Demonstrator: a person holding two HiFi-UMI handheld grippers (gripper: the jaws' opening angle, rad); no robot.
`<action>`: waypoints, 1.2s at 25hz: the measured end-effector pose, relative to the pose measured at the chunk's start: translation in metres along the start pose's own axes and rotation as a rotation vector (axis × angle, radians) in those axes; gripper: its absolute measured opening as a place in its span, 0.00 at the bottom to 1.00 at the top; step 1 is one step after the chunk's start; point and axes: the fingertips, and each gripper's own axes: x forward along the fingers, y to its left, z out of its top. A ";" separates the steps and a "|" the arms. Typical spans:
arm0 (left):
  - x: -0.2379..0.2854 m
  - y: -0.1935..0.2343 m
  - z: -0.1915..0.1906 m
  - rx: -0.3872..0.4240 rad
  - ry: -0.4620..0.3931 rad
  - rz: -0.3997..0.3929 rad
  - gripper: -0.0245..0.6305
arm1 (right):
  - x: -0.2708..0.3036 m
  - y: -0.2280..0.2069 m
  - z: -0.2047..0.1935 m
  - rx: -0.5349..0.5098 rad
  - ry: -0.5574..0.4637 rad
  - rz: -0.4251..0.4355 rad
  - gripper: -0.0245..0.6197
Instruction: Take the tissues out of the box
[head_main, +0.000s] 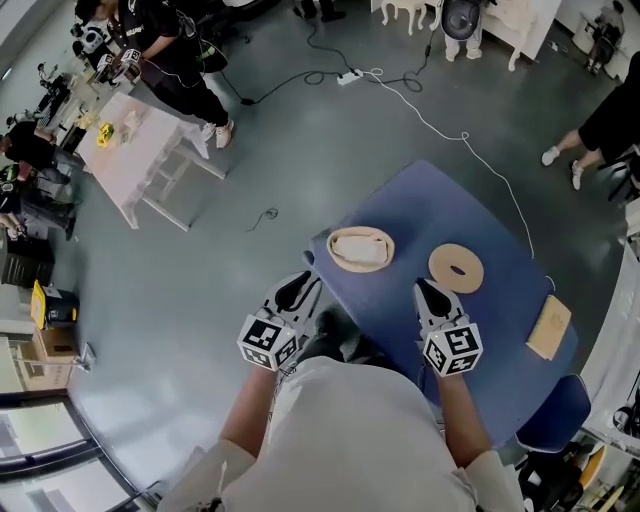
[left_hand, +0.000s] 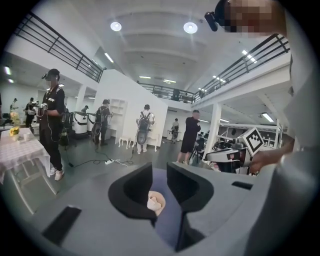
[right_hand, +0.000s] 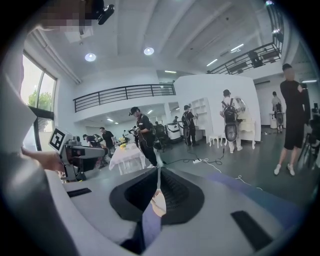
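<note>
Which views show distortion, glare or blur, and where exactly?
Head view: even light, blue table sharp, edges curved by the wide angle. Left gripper view: fisheye circle, dark corners, glare from ceiling lamps. Right gripper view: same fisheye; the window at left is very bright.

Bright, even indoor light from 2 round ceiling lamps (left_hand: 116, 26); strong fisheye curvature, dark vignetted corners.
</note>
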 end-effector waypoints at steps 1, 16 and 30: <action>0.006 0.002 -0.001 0.002 0.006 -0.008 0.19 | 0.003 -0.002 -0.001 0.003 0.003 -0.005 0.10; 0.109 0.024 -0.063 0.074 0.218 -0.259 0.19 | 0.035 -0.021 -0.037 0.119 0.051 -0.188 0.10; 0.201 0.041 -0.174 0.281 0.532 -0.517 0.19 | 0.056 -0.028 -0.078 0.258 0.125 -0.357 0.10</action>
